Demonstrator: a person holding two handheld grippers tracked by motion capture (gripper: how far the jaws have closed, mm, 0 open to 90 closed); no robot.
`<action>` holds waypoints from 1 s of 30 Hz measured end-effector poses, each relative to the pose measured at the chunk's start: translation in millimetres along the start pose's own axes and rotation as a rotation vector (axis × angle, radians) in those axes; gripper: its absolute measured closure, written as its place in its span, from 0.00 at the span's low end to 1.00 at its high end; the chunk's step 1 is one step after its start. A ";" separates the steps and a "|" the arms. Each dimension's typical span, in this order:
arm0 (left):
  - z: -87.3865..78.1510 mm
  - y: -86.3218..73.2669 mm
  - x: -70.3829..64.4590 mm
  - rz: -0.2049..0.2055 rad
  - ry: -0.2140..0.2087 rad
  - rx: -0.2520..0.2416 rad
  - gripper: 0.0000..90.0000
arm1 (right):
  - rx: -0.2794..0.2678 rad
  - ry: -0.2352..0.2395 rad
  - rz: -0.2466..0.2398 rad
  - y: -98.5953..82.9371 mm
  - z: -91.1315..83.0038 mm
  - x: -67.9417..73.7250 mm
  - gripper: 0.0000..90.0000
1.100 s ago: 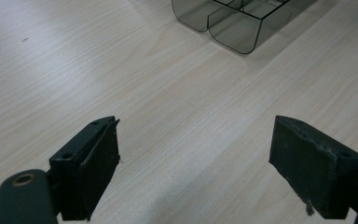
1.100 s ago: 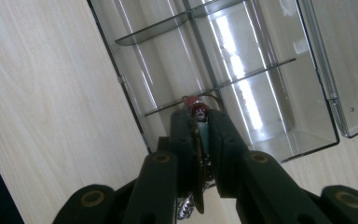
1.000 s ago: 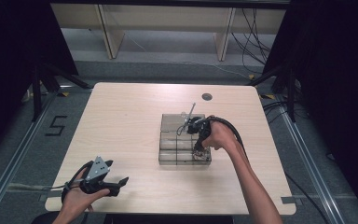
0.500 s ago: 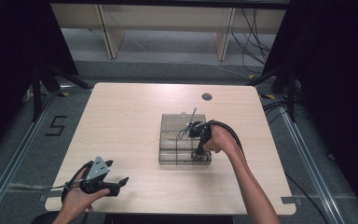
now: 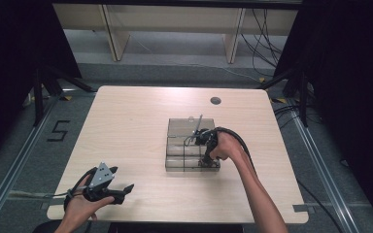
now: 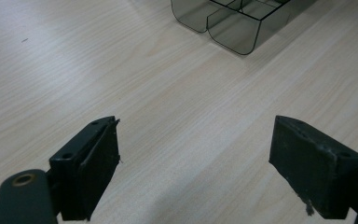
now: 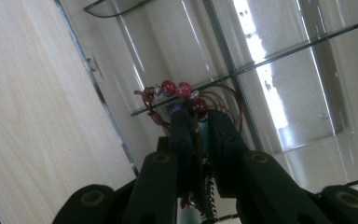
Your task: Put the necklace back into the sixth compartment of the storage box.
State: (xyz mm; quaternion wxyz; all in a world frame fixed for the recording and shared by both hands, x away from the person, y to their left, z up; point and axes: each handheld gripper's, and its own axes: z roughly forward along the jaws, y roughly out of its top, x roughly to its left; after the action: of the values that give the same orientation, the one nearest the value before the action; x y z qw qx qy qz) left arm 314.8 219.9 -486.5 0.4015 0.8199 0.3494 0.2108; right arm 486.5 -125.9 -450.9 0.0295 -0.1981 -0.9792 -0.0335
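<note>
Beaded cord over the clear organiser, mid-bench.
My right tool pinches it above a compartment; left tool rests agape, near corner.

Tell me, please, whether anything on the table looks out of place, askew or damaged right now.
Nothing stands out. The clear organiser sits square on the table, and the right tool holds a beaded cord over one compartment. The left tool rests open near the table's front edge.

Left gripper low near the person, jaws wide apart; right gripper reaching forward, jaws nearly closed
</note>
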 end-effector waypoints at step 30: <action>1.0 -0.5 -0.1 -0.015 -0.006 -0.001 0.17 | -0.173 -0.077 0.070 -19.7 -48.8 12.8 0.63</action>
State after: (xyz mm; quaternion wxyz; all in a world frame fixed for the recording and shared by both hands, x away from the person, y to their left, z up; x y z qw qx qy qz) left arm 315.1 219.5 -487.4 0.4046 0.8176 0.3542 0.2057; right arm 469.2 -142.9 -402.5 -0.0243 -0.2354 -0.9654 -0.1093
